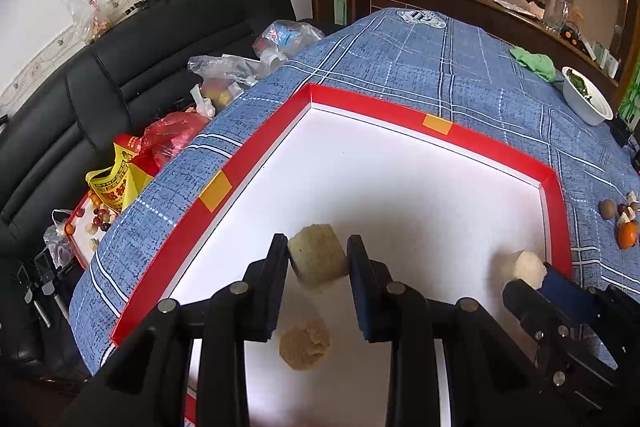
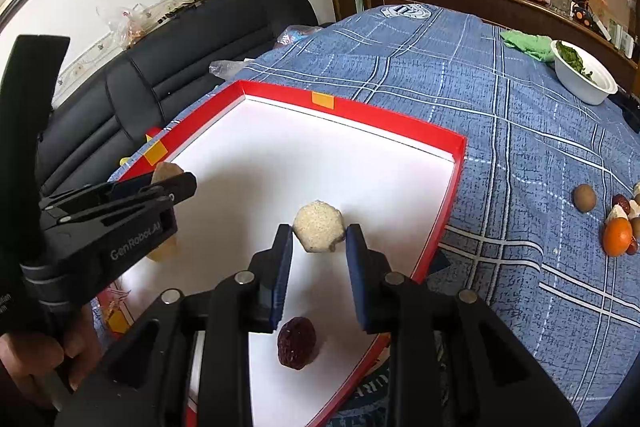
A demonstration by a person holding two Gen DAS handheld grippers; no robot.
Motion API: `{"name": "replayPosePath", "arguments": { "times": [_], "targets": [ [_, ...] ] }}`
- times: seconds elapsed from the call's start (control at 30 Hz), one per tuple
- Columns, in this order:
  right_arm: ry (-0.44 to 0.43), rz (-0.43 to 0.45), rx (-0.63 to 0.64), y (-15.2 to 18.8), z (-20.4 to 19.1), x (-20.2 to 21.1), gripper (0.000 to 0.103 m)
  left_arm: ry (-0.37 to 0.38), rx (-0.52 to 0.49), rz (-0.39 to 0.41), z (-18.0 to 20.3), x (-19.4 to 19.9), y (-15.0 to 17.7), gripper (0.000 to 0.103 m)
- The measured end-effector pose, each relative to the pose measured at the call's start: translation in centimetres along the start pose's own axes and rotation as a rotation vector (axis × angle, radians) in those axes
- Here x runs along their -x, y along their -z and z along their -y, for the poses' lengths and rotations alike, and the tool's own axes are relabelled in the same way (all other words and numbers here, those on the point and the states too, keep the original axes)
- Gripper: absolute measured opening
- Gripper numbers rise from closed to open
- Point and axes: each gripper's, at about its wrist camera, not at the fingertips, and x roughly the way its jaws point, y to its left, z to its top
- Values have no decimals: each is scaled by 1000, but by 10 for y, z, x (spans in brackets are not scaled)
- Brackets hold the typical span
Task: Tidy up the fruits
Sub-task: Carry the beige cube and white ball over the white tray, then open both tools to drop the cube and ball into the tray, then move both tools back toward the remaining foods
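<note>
In the left wrist view my left gripper (image 1: 318, 241) is shut on a tan fruit chunk (image 1: 316, 261), held just above the white floor of the red-rimmed tray (image 1: 248, 163). A second tan, fuzzy piece (image 1: 305, 345) lies on the tray floor under the fingers. In the right wrist view my right gripper (image 2: 319, 229) is shut on a whitish, faceted fruit chunk (image 2: 318, 227) over the tray (image 2: 384, 121). A dark red date (image 2: 297, 343) lies on the floor below it. The left gripper (image 2: 172, 183) shows at the left with its chunk (image 2: 168, 169). The right gripper (image 1: 536, 277) shows at the tray's right rim.
Loose fruit lies on the blue checked tablecloth to the right of the tray: an orange (image 2: 618, 237), a brown round fruit (image 2: 585, 198), dates and white pieces. A white bowl of greens (image 2: 584, 75) stands far right. A black sofa (image 1: 120, 75) with bags runs along the left.
</note>
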Motion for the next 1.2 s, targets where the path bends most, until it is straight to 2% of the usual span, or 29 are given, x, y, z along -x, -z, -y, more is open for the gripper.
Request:
{"name": "replayPosePath", "arguments": {
  "times": [0.23, 0.3, 0.47, 0.57, 0.67, 0.77, 0.87, 1.0, 1.1, 1.2],
  "targets": [
    [-8, -28, -2, 1, 0, -6, 30, -8, 1, -9, 0, -1, -1, 30],
    [-14, -33, -2, 1, 0, -6, 30, -14, 2, -13, 0, -1, -1, 33],
    [-18, -58, -3, 3, 0, -8, 33, -33, 44, 34, -7, 10, -1, 78],
    [-22, -48, -6, 3, 0, -1, 49, -17, 77, 49, -8, 17, -2, 79],
    [-18, -19, -11, 6, 4, 12, 49, 26, 120, 67, -5, 25, -3, 79],
    [-6, 22, -39, 10, 20, 31, 49, 74, 116, 77, 11, 31, -4, 79],
    [34, 69, -88, 17, 49, 54, 49, 123, 58, 78, 40, 36, -5, 79],
    [155, 109, -213, 32, 115, 79, 49, 179, -39, 87, 84, 44, -5, 79],
    [223, 82, -328, 42, 167, 81, 48, 227, -108, 75, 119, 45, -7, 79],
    [244, 57, -390, 44, 196, 76, 48, 246, -182, 77, 150, 45, -8, 79]
  ]
}}
